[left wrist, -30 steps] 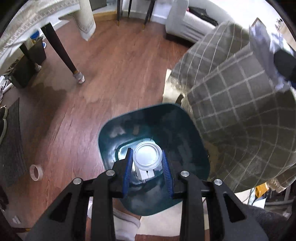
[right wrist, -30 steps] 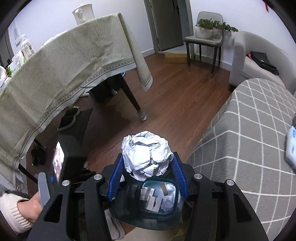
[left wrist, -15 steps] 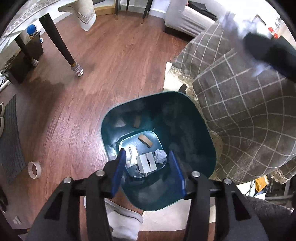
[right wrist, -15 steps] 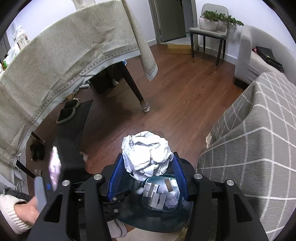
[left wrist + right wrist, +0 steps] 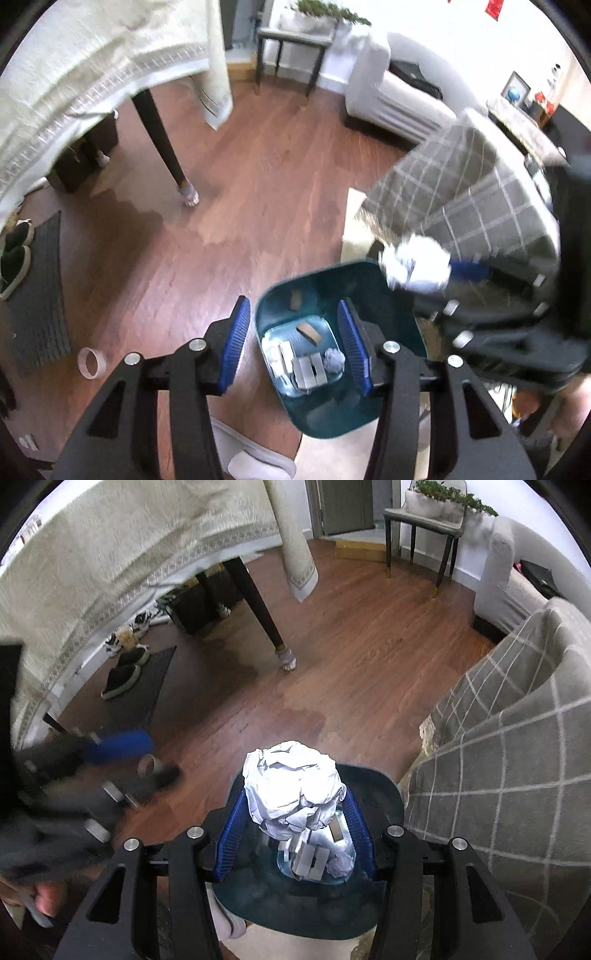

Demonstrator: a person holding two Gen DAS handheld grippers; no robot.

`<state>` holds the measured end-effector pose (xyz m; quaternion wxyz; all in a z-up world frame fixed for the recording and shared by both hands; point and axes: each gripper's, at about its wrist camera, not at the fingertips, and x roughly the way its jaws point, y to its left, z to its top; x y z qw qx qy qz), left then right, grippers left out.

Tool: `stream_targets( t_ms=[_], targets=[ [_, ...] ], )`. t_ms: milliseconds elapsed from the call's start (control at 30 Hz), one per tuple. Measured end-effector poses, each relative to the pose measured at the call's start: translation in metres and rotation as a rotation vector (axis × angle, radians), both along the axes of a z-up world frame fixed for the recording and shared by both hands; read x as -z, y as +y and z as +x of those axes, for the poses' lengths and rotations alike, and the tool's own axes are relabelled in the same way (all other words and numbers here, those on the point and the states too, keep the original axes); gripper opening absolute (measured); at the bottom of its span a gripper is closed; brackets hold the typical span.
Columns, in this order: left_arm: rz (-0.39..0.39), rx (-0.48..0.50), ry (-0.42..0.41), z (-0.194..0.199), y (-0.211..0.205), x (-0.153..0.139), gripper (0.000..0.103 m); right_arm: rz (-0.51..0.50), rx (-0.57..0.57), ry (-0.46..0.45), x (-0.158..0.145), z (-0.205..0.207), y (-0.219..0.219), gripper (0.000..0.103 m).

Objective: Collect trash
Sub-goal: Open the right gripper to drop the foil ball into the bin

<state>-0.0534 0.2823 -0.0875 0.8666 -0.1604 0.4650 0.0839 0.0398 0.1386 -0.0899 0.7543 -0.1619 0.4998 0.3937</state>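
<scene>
A teal bin (image 5: 400, 314) stands on the wood floor beside the sofa, with white scraps, a small paper wad (image 5: 334, 360) and a brown cardboard piece inside. My left gripper (image 5: 291, 306) hangs above its left side. Its jaws are closing with nothing between them. My right gripper (image 5: 294, 805) is shut on a large crumpled white paper ball (image 5: 293, 786), right over the bin's (image 5: 384, 781) mouth. In the left wrist view that ball (image 5: 417, 266) hovers blurred at the bin's far right rim. A blurred blue pad (image 5: 118, 746) of the left gripper shows at the left of the right wrist view.
A roll of tape (image 5: 91, 363) lies on the floor left of the bin. A sofa with a grey checked cover (image 5: 461, 192) borders the bin on the right. A cloth-covered table's dark leg (image 5: 166, 147) stands behind, with a mat and shoes (image 5: 22, 254) to the left.
My left gripper let go of a round white cup into the bin, opened, then rose and drew back. My right gripper came down over the bin with the paper ball.
</scene>
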Motion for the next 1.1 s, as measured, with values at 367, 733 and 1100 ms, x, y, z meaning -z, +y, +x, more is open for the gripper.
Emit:
stream_targets(
  t_ms=[367,733,1100],
  targets=[
    [-0.010,-0.040,-0.102,-0.001,0.010,-0.043,0.036,-0.127,-0.019,0.081,0.054,-0.009,0.001,0.053],
    [-0.023,-0.053,-0.166,-0.001,0.010,-0.067,0.033,-0.265,-0.058,0.103,0.089,-0.015,-0.008,0.073],
    [-0.002,-0.040,-0.225,0.006,-0.007,-0.092,0.033,-0.150,-0.090,0.048,0.037,-0.027,-0.020,0.068]
  ],
)
